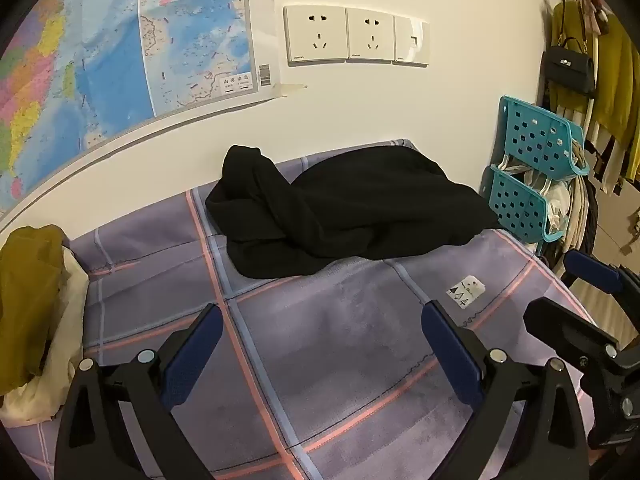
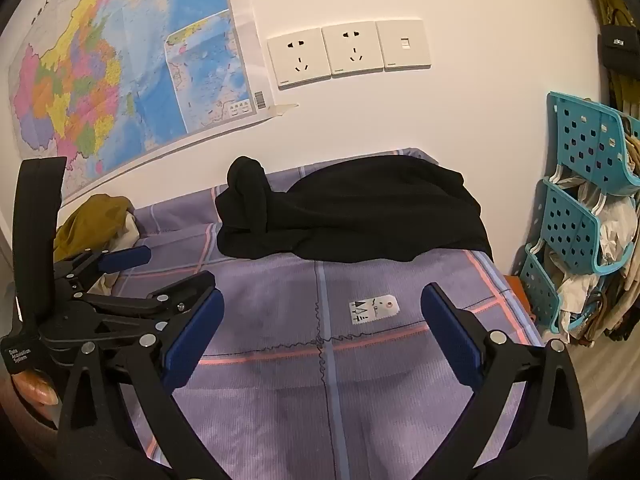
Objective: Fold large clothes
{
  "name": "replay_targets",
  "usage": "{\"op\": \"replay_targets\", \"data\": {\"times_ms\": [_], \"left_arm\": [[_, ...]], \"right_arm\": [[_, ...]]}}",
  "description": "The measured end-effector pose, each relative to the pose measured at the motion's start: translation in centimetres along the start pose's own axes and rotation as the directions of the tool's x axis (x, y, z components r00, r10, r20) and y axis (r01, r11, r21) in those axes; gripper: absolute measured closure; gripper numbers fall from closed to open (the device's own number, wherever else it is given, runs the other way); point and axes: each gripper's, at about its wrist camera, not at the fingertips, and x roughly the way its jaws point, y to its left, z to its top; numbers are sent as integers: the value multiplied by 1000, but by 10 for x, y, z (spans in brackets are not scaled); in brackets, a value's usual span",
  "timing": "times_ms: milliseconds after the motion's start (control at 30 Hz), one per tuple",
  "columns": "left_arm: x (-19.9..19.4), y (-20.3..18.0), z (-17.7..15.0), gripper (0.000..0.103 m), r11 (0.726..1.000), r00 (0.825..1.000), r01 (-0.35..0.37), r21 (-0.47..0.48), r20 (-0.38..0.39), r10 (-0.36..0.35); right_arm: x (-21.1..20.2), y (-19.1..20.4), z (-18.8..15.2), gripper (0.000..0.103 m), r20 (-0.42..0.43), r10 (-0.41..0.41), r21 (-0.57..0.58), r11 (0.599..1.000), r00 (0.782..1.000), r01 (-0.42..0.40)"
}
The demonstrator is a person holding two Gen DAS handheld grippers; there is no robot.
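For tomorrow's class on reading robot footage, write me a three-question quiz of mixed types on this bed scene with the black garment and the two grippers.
1. True or false: the black garment lies neatly folded on the bed.
2. Multiple choice: the left gripper is A) shut on the garment, B) open and empty, C) out of view.
3. Fill in: on the wall above the garment sit two ____.

Key:
1. False; it lies crumpled near the wall.
2. B; the right gripper is open and empty too.
3. Sockets, beside the map.
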Motion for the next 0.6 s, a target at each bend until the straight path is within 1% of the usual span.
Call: {"op": "replay_targets", "data": {"times_ms": [67, 100, 267, 300, 333, 600], "left_arm": [[1, 0, 1, 7, 1000, 1000, -3, -1, 1, 3], [-5, 0, -1, 7, 1000, 1000, 10, -7, 15, -10], [-7, 2, -2, 7, 1000, 1000, 1, -16, 13, -1], [-7, -6, -3, 7, 1000, 1000, 8, -14, 17, -8], [-3, 1, 0, 7, 1000, 1000, 24, -20, 12, -24], [-2, 1, 0, 7, 999, 1000, 25, -26, 16, -24]], "right_arm": [[0, 1, 1, 6, -3, 2, 1, 1000, 1000, -2], [0, 2, 1, 6, -3, -1, -1, 1000, 1000, 1], [-1, 2, 2, 6, 0, 3, 1, 1000, 1000, -3], [-1, 3, 2, 6, 0, 3, -1, 1000, 1000, -3], [2, 3, 3, 6, -6, 0, 4, 1000, 1000, 0], [2, 2, 4, 6, -6, 1, 0, 1000, 1000, -1]]}}
